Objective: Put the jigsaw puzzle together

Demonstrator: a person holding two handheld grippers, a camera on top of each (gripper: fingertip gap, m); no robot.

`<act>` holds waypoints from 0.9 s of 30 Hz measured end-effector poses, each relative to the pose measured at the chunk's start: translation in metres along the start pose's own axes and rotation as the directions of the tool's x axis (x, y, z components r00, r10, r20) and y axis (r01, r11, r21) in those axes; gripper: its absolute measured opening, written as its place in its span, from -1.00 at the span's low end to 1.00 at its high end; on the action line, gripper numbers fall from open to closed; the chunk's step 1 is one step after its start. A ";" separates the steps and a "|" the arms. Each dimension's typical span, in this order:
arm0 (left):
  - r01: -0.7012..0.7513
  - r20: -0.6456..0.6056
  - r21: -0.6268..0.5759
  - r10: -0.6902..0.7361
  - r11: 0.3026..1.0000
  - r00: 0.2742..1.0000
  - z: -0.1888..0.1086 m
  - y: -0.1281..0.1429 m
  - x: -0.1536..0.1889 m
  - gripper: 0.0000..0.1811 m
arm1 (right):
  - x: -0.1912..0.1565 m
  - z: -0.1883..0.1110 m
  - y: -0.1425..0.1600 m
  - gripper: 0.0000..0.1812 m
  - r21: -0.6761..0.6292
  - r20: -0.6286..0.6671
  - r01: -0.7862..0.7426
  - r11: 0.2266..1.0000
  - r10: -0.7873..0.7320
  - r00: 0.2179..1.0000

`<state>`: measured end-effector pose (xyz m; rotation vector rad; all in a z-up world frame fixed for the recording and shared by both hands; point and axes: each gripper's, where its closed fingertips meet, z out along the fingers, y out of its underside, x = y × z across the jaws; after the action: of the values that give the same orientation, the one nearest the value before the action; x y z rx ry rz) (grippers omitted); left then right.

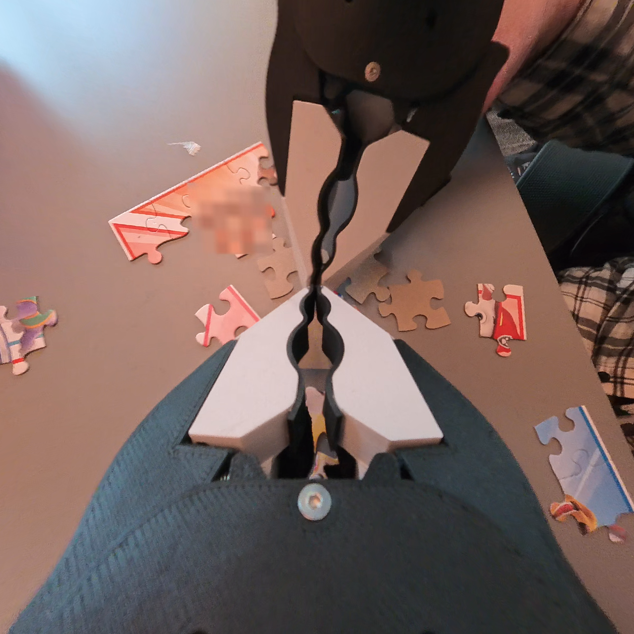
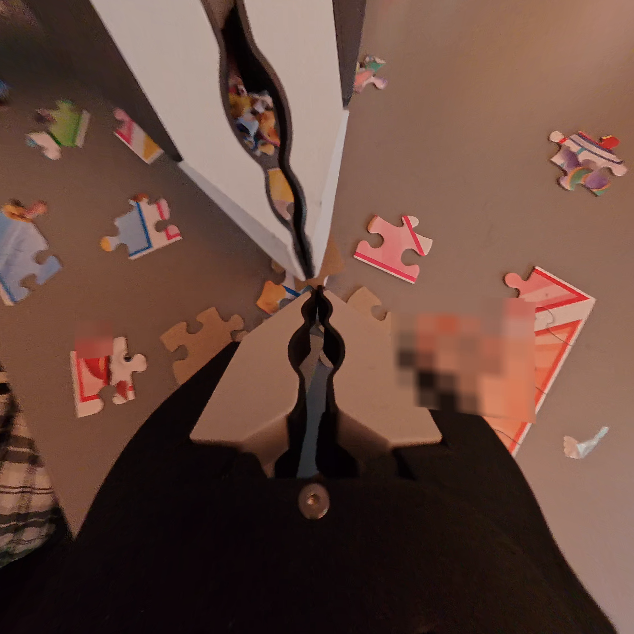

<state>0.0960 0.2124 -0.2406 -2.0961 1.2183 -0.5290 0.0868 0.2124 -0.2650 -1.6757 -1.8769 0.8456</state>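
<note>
Tip to tip above the table (image 1: 103, 411), the left gripper (image 1: 315, 295) pinches a colourful puzzle piece (image 1: 317, 422) and the right gripper (image 2: 319, 291) a blue piece (image 2: 314, 422), with loose pieces (image 1: 415, 302) scattered at three o'clock.

Teal left gripper (image 1: 315, 291), black right gripper (image 2: 319, 290), plaid sleeve (image 1: 566, 68)

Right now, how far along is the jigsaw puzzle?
Early. Done: only the joined orange-striped corner section. In hand: left gripper and right gripper each pinch a piece, tips meeting. Left: loose pieces like the pink striped piece and brown face-down piece.
</note>
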 end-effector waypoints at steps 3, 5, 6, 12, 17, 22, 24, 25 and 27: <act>0.019 0.009 0.006 -0.020 1.000 1.000 -0.011 0.000 -0.003 -0.92 | 0.002 -0.008 -0.003 -1.00 0.026 0.001 -0.014 1.000 0.014 1.000; 0.006 0.026 -0.047 -0.004 0.999 1.000 -0.014 0.011 -0.004 -0.82 | 0.002 -0.010 -0.002 -1.00 0.011 -0.004 0.002 1.000 -0.002 1.000; 0.002 0.013 -0.073 -0.001 0.997 1.000 -0.014 0.017 -0.001 -0.75 | 0.001 -0.009 -0.001 -1.00 0.004 -0.002 0.007 1.000 -0.007 1.000; -0.043 0.017 -0.224 0.048 0.974 0.999 -0.004 0.050 0.011 -0.47 | -0.001 0.002 0.002 -0.87 -0.039 0.009 0.008 0.999 -0.008 1.000; -0.082 0.065 -0.251 0.101 0.964 0.993 0.001 0.051 0.009 -0.70 | -0.008 0.010 0.006 -0.97 -0.072 0.060 0.001 0.997 0.003 0.998; -0.121 0.060 -0.242 0.139 0.963 0.988 0.002 0.052 0.012 -0.99 | -0.006 0.007 0.009 -0.98 -0.085 0.062 -0.002 0.996 0.008 0.998; -0.114 0.069 -0.221 0.132 0.969 0.989 0.002 0.052 0.009 -1.00 | -0.006 0.006 0.008 -0.96 -0.074 0.065 -0.009 0.997 0.014 0.998; -0.108 0.070 -0.209 0.125 0.972 0.990 0.002 0.052 0.009 -0.99 | -0.006 0.005 0.006 -0.95 -0.059 0.069 -0.014 0.998 0.018 0.997; -0.084 0.061 -0.187 0.097 0.979 0.993 0.001 0.052 0.009 -0.99 | -0.007 0.002 0.004 -0.94 -0.041 0.070 -0.020 0.999 0.023 0.997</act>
<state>0.0697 0.1865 -0.2778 -2.1798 1.3598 -0.3094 0.0894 0.2057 -0.2688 -1.7140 -1.9381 0.8920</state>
